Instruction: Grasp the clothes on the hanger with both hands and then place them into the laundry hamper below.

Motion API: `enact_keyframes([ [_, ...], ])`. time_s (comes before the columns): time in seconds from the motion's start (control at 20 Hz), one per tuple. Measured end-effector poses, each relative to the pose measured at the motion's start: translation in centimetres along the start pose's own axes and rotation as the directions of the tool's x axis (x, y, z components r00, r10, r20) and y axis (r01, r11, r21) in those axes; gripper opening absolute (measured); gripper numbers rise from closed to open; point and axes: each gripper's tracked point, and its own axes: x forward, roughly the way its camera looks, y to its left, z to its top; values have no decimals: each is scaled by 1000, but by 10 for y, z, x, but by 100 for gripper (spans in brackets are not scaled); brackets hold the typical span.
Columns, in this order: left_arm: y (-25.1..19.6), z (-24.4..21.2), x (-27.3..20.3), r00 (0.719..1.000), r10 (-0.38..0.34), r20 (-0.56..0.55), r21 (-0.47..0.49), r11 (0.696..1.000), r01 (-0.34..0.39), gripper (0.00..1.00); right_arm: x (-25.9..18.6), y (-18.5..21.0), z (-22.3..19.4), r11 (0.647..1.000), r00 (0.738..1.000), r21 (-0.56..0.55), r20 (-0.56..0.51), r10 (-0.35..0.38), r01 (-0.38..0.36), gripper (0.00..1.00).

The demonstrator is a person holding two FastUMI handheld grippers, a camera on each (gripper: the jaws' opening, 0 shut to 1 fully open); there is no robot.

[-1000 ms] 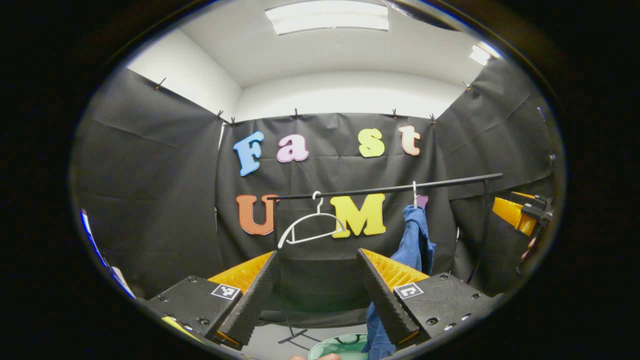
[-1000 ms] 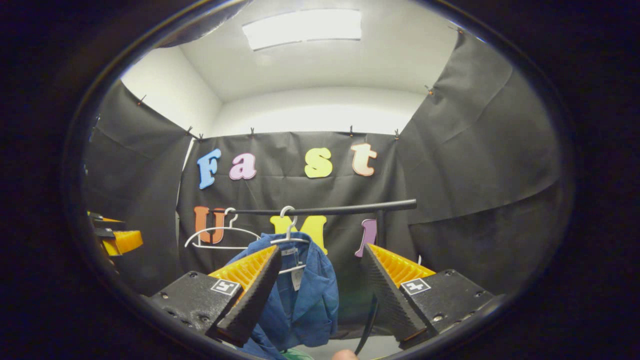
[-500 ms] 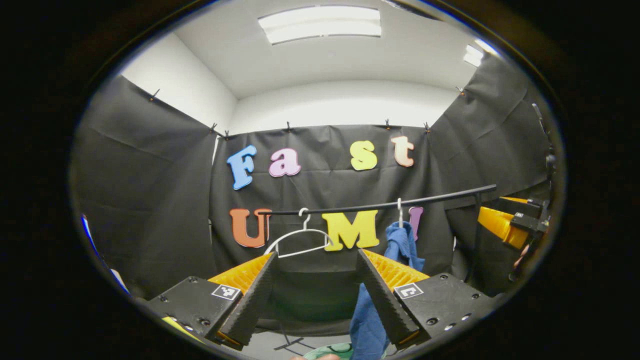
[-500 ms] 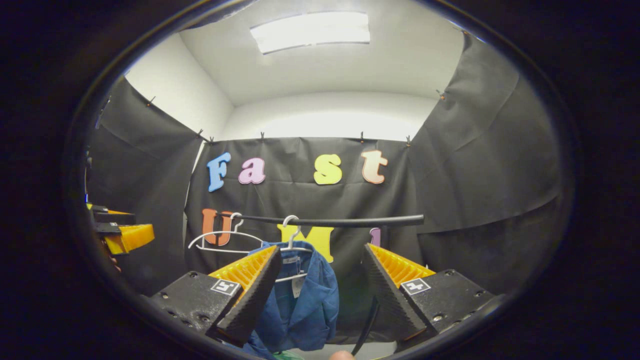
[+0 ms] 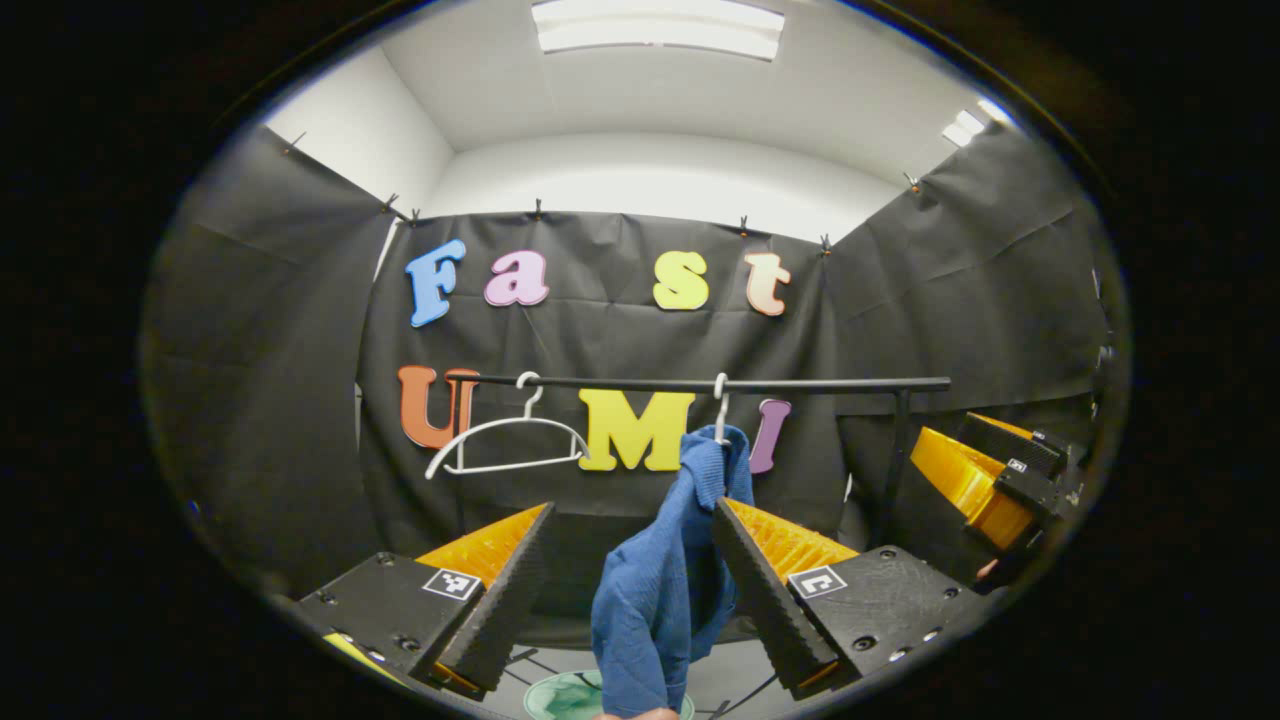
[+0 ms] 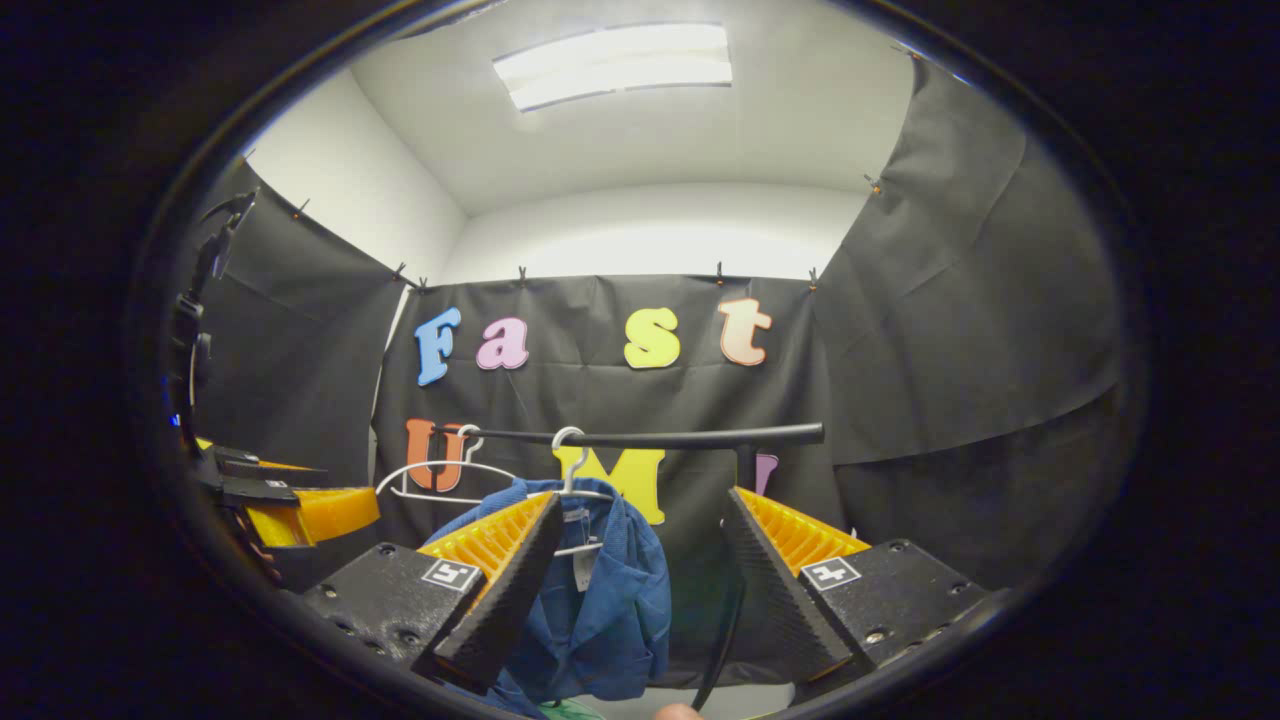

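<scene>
Two hangers on the rail, one blue garment.

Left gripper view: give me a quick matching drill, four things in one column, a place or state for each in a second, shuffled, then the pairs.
1. blue shirt
2. bare white hanger
3. left gripper
4. green hamper

A. low on the floor, under the garment
B. open, nothing clamped
C. draped from a hanger on the rail
D. hooked on the rail, carrying nothing

Pairs: 1-C, 2-D, 3-B, 4-A
</scene>
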Motion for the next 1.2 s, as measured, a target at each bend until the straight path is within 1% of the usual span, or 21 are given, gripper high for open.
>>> enact_keyframes([
  [0.05,-11,-5,4,1000,-15,-17,-10,1000,15,96,-2,-5,-9,1000,999,-6,-38,-7,7,100],
  [0.1,-21,-7,9,999,-28,-26,-20,999,27,96,-4,-5,-13,1000,998,1,-64,-2,2,100],
  [0.15,-29,-10,12,999,-36,-37,-28,999,35,100,-6,-7,-17,1000,997,12,-83,3,-2,100],
  [0.2,-35,-13,17,998,-48,-44,-36,998,46,100,-9,-10,-20,1000,995,13,-97,7,-6,100],
  [0.4,-66,-27,42,994,-87,-73,-41,996,84,100,-17,-27,-20,1000,996,-21,-87,11,-13,100],
  [0.45,-70,-33,49,993,-79,-88,-33,997,76,96,-18,-29,-20,1000,996,-23,-84,14,-16,100],
  [0.5,-70,-42,55,992,-59,-108,-28,998,56,100,-21,-32,-19,1000,997,-23,-81,16,-18,100],
  [0.6,-65,-55,67,992,2,-127,-15,1000,-4,96,-23,-37,-17,999,997,-24,-70,22,-23,100],
  [0.7,-58,-65,79,988,51,-145,23,999,-49,91,-22,-42,-18,1000,998,-27,-66,12,-14,100],
  [0.8,-48,-75,90,983,86,-159,44,996,-80,100,-21,-39,-17,1000,998,-28,-64,1,-3,100],
  [0.9,-41,-82,102,980,90,-176,43,996,-84,97,-16,-33,-19,999,998,-32,-58,-23,21,100],
  [0.95,-33,-83,107,979,99,-178,57,994,-90,96,-13,-29,-20,999,998,-31,-58,-39,38,100],
  [1.1,-7,-87,122,976,116,-184,90,991,-101,92,2,-3,-31,998,996,-25,-68,-57,55,100],
  [1.15,2,-89,127,975,113,-189,91,991,-97,92,9,6,-38,998,995,-27,-77,-59,57,100],
  [1.2,11,-92,133,975,111,-192,88,992,-95,97,18,15,-46,998,994,-27,-90,-63,61,100],
])
